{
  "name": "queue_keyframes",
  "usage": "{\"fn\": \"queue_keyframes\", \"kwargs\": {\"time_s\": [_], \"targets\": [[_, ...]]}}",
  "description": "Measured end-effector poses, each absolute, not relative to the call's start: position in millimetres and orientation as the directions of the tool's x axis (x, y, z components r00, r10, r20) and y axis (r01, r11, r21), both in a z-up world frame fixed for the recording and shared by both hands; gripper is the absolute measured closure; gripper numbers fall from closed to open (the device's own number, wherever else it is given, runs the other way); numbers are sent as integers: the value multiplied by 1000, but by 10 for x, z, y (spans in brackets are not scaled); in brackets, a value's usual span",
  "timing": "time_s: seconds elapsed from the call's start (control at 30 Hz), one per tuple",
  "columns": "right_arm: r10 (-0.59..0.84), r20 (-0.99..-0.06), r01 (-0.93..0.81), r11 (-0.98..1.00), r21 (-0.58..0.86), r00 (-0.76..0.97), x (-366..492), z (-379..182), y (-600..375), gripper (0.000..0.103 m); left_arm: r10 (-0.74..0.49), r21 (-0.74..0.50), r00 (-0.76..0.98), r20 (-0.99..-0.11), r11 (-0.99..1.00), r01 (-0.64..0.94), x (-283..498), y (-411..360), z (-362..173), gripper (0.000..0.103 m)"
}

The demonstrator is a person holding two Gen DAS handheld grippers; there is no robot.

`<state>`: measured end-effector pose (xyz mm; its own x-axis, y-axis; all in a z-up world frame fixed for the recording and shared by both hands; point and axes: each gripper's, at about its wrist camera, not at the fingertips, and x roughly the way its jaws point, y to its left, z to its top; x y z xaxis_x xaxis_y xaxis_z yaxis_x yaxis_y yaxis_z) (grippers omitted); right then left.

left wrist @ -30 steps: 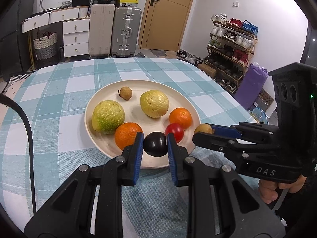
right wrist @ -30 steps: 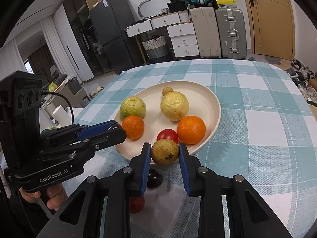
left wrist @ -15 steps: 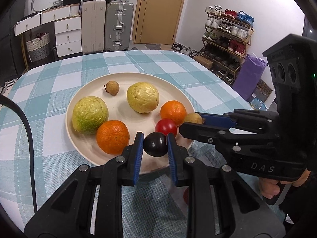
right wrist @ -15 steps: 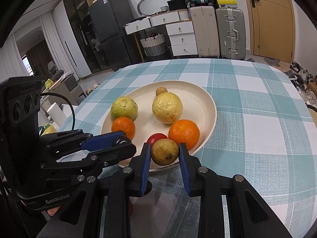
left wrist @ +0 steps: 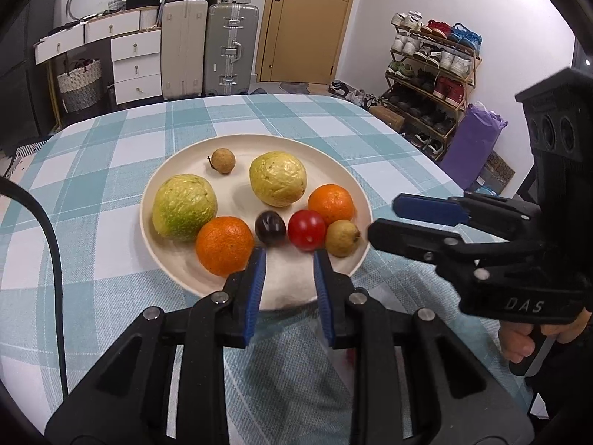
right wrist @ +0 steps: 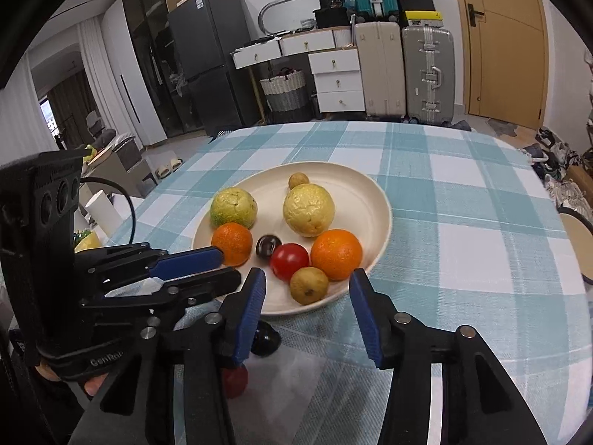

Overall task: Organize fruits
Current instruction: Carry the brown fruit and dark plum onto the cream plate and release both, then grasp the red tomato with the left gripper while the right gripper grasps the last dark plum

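Note:
A cream plate [left wrist: 185, 170] [right wrist: 370, 193] on the checked tablecloth holds several fruits. A dark plum [left wrist: 270, 228] [right wrist: 267, 246] lies on it between an orange [left wrist: 224, 244] and a red tomato [left wrist: 307, 229] [right wrist: 289, 261]. A small yellow-brown fruit [left wrist: 342, 237] [right wrist: 308, 284] lies at the near rim beside another orange [right wrist: 336, 254]. Two green-yellow guavas [left wrist: 184, 212] [left wrist: 278, 178] and a small brown longan [left wrist: 222, 161] lie further back. My left gripper [left wrist: 288, 259] is open and empty just before the plum. My right gripper [right wrist: 307, 285] is open around the small yellow-brown fruit without touching it.
On the cloth near me lie another dark plum [right wrist: 264, 339] and a red fruit [right wrist: 234, 380], partly hidden by my right gripper's finger. Suitcases [left wrist: 229, 48], drawers and a shoe rack [left wrist: 430, 74] stand beyond the table. A chair edge [right wrist: 578, 244] is at the right.
Both grippers have opened and let go. The dark plum and the small yellow-brown fruit now lie on the plate. Both grippers have pulled back a little.

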<state>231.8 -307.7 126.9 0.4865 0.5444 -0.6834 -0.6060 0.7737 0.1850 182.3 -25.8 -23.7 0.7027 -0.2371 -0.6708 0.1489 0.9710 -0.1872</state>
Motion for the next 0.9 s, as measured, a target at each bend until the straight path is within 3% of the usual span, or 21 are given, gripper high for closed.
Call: {"fn": "queue_keyframes", "kwargs": {"time_s": [0.2,0.37,0.43,0.9], "targets": [[537,-693,-578,788,210,480,2205,1260,-3270,23,-189,-169,726,-662,980,101,1556,-150,-149,30],[534,-683,-540,807,238,498,2104,1257,-3408,4,-173,-167,724,-668,983,80,1349,-125,-85,13],[542,-678,-530,808,257,497,2085,1253,-3449,0,-169,-156,721,-672,984,85,1282,-140,-71,2],[510,-687,-505,830,236,517,1912,1228,-3568,0,-160,-144,706,-690,986,82,1055,-312,-110,1]]}}
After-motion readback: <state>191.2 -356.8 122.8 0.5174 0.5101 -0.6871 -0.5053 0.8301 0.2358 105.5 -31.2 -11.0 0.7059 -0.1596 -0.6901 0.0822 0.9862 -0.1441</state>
